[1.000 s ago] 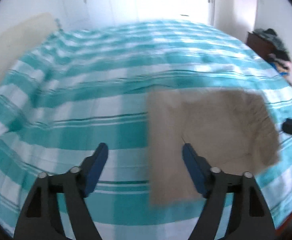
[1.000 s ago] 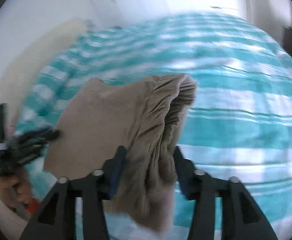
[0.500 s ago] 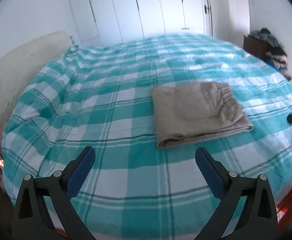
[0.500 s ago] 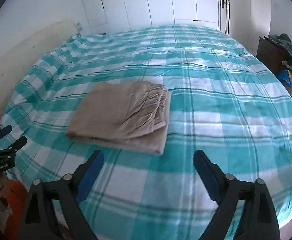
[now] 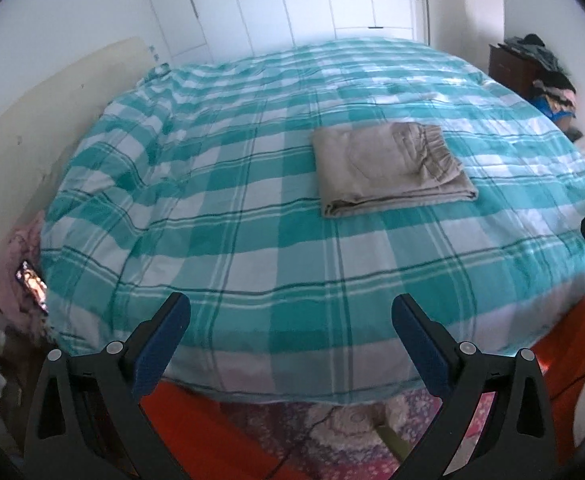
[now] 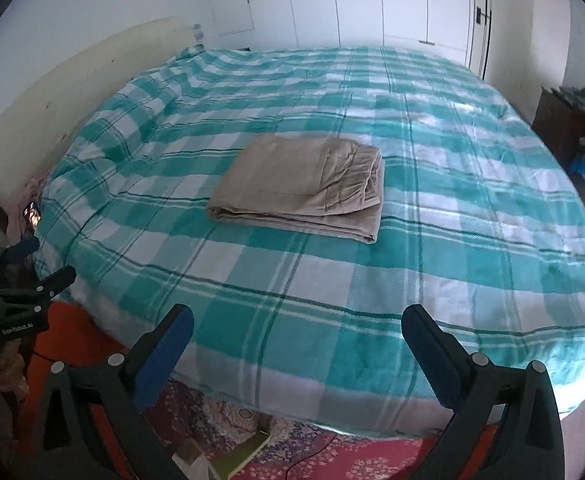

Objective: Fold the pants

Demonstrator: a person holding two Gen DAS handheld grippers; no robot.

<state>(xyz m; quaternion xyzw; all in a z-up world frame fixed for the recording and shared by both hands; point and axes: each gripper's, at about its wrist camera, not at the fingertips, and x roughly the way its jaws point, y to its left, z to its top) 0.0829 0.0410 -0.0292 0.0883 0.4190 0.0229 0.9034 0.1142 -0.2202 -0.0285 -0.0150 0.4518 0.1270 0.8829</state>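
The pants (image 5: pixel 392 168) lie folded into a flat tan rectangle on the bed (image 5: pixel 252 240), well apart from both grippers and beyond their fingertips; in the left wrist view they sit up and to the right of the left gripper (image 5: pixel 290 324), in the right wrist view up and a little left of the right gripper (image 6: pixel 296 332).

The left gripper's jaws stand wide apart with nothing between them, only cover showing in the gap; the right gripper's jaws have just been opening, stand just as wide, and hold nothing.

The bundle's long axis runs across both views, side to side; the gathered waistband (image 6: pixel 366 176) is at its right end, the smooth folded end at its left; the stacked layer edges face the cameras along the near side; the top lies flat with a few soft creases.

The checked teal and white cover is bare on every side of the pants, with broad open room to the left, to the right and toward the far wardrobe (image 6: pixel 372 0); the near edge of the bed drops off just beyond the fingertips, with a red patterned rug (image 6: pixel 352 456) below; a pale headboard (image 5: pixel 52 120) bounds the left side; a dark cabinet (image 6: pixel 560 124) heaped with clothes stands off the right edge.
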